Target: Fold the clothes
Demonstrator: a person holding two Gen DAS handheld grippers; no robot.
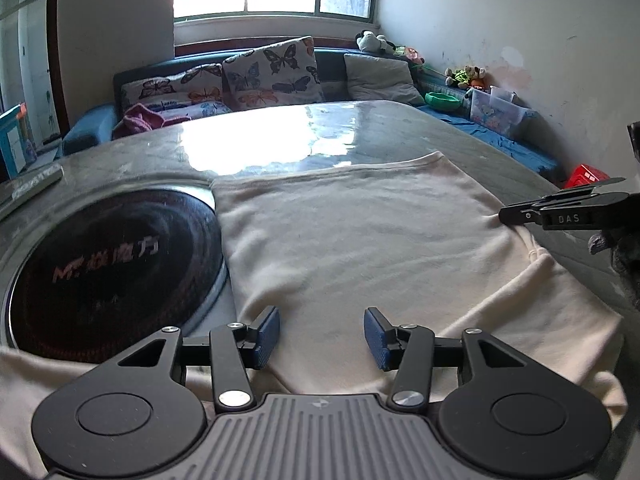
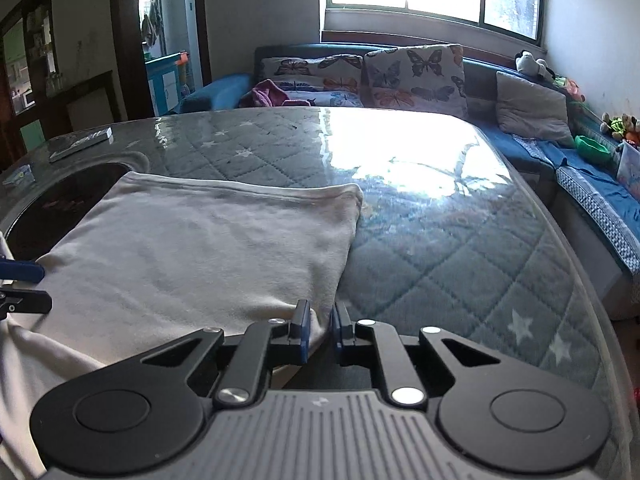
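Note:
A cream garment [image 1: 360, 232] lies flat on the table, folded to a rough rectangle, with one part hanging over the near edge. My left gripper [image 1: 322, 334] hovers open just above its near edge, blue pads wide apart, nothing pinched. My right gripper [image 2: 320, 326] has its pads nearly together on the garment's [image 2: 200, 248] right edge, a fold of cloth between them. In the left wrist view the right gripper [image 1: 506, 214] comes in from the right and bites the cloth's side edge. The left gripper [image 2: 24, 286] shows at the left border of the right wrist view.
A dark round cooktop disc [image 1: 116, 272] is set into the table left of the garment, which partly covers it. The table [image 2: 440, 260] has a quilted star cover under glass. A flat box [image 2: 80, 142] lies far left. A sofa with butterfly cushions [image 2: 416, 76] stands behind.

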